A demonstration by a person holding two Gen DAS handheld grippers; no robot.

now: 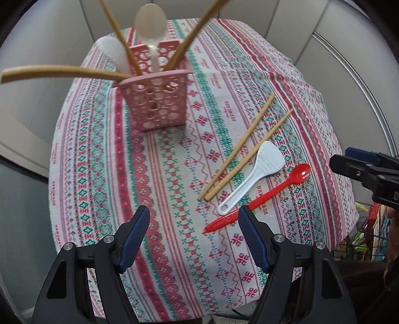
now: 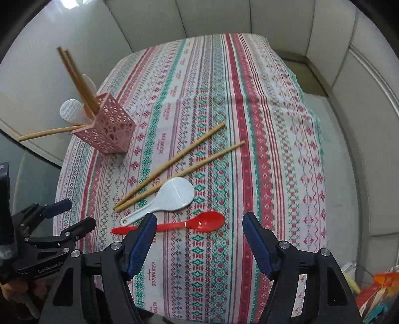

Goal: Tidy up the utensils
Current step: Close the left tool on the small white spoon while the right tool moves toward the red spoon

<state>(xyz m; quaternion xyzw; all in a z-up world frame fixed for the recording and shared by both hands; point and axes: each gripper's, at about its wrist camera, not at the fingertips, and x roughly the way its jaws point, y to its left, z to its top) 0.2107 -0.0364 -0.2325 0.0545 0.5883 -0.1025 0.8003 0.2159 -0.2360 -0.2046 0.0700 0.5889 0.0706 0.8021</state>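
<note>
Striped patterned tablecloth over the table, pale cushioned seating behind, colourful packets alongside.

Bare cloth right of chopsticks; pink holder blocks left.

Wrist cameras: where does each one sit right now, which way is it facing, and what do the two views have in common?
Left wrist: sits on the left gripper, jaws open and empty, looking steeply down at the pink utensil holder; the right gripper shows at the right edge.
Right wrist: sits on the right gripper, open and empty, looking down over the red spoon; the left gripper shows at lower left.
Shared: holder, two loose chopsticks, white rice paddle, red spoon, patterned tablecloth.
</note>
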